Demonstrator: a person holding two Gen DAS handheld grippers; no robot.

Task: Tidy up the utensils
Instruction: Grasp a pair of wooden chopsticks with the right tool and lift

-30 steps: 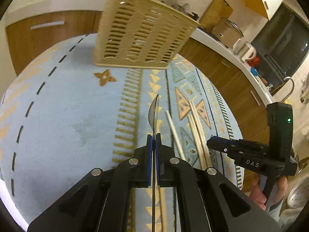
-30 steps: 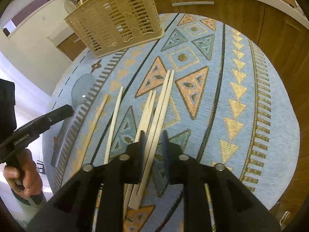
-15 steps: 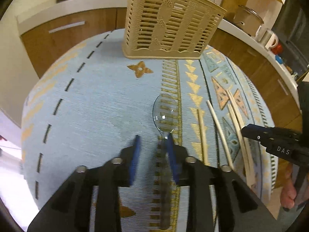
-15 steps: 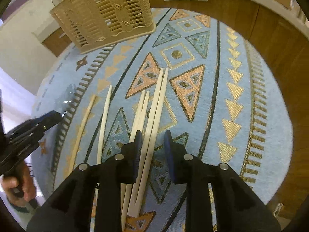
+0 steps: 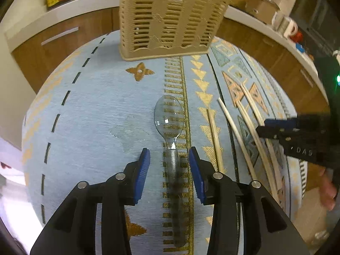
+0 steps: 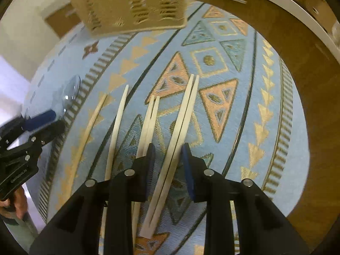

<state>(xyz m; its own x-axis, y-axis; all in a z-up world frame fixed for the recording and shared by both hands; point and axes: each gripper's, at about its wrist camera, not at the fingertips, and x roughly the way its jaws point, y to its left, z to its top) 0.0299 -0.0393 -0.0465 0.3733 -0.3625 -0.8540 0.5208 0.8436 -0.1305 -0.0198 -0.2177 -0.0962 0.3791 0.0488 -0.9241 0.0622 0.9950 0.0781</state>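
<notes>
Since a second ago your left tongs (image 5: 169, 161) let go of the clear spoon (image 5: 170, 125); they now gape wide astride its handle, bowl pointing toward the basket (image 5: 167, 21). Your right tongs (image 6: 166, 159) stand open, gripping nothing, around one chopstick pair (image 6: 182, 125). Six chopsticks lie lengthwise on the table (image 6: 244, 114).

One clear spoon (image 5: 169, 119) lies on the left of the cloth. Six chopsticks (image 6: 182, 127) lie to its right: two singles on the left, then a touching pair in the middle, then a longer touching pair on the right. One slotted basket (image 5: 167, 21) stands at the far side. Two grippers show, the left (image 5: 169, 159) and the right (image 6: 166, 159).
</notes>
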